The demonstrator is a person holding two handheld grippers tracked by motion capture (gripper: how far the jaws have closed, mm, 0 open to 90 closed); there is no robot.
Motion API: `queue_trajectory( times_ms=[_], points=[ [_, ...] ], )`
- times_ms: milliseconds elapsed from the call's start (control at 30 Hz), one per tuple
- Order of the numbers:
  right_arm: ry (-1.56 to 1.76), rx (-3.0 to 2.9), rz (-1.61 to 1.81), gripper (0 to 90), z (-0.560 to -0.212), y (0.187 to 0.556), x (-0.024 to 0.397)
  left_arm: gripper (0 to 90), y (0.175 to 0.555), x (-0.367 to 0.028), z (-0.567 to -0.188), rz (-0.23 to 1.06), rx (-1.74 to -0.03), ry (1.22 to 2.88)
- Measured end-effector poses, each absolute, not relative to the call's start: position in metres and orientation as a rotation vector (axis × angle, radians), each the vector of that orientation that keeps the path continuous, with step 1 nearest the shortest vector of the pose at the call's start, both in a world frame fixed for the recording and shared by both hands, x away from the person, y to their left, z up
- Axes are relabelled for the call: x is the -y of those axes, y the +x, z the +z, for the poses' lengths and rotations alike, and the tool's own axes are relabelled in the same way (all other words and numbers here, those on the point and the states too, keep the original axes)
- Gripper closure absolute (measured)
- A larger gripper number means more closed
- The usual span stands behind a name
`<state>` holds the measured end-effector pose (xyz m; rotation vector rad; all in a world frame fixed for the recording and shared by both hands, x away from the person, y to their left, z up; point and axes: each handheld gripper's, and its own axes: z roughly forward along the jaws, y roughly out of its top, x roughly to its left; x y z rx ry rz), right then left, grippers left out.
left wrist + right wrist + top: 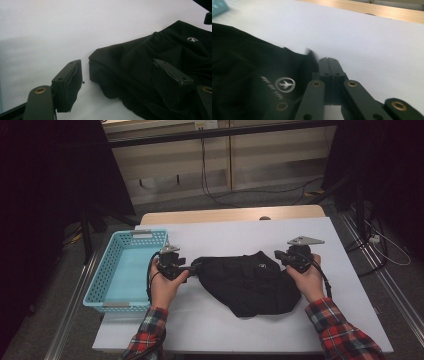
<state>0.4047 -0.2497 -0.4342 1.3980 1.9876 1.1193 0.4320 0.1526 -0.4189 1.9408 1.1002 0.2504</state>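
A black garment [247, 282] with a small silver logo [284, 84] lies crumpled in the middle of the white table [220, 237]. My left gripper [195, 266] is at the garment's left corner [105, 65]. It is open [117, 65], with one jaw over bare table and the other over the cloth. My right gripper [278, 255] is at the garment's upper right edge. Its jaws are pressed together [331, 60], and the cloth's edge [308, 56] runs up to their tips and looks pinched there.
A light blue plastic basket [100, 287] stands at the table's left edge, close to my left hand. A wooden strip [230, 215] runs along the table's far side. Cables trail over the floor beyond it.
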Motion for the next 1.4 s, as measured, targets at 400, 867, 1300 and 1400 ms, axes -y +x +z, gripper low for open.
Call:
queue_trajectory(
  times_ms=[400,867,1300,1400],
  points=[
    [1.449,-1.955,1.061,73.3,-0.439,0.412,0.249,25.9,0.432,-0.152,-0.421,0.249,-1.103,1.946],
    [1.357,-2.174,0.973,64.3,-0.454,0.399,0.212,25.9,0.431,-0.152,-0.419,0.248,-1.099,1.944],
    [1.317,-2.196,0.980,65.0,-0.450,0.387,0.206,25.8,0.432,-0.156,-0.416,0.262,-1.106,1.930],
    [1.310,-2.215,0.961,67.1,-0.453,0.388,0.205,25.7,0.432,-0.158,-0.415,0.271,-1.121,1.910]
  ],
)
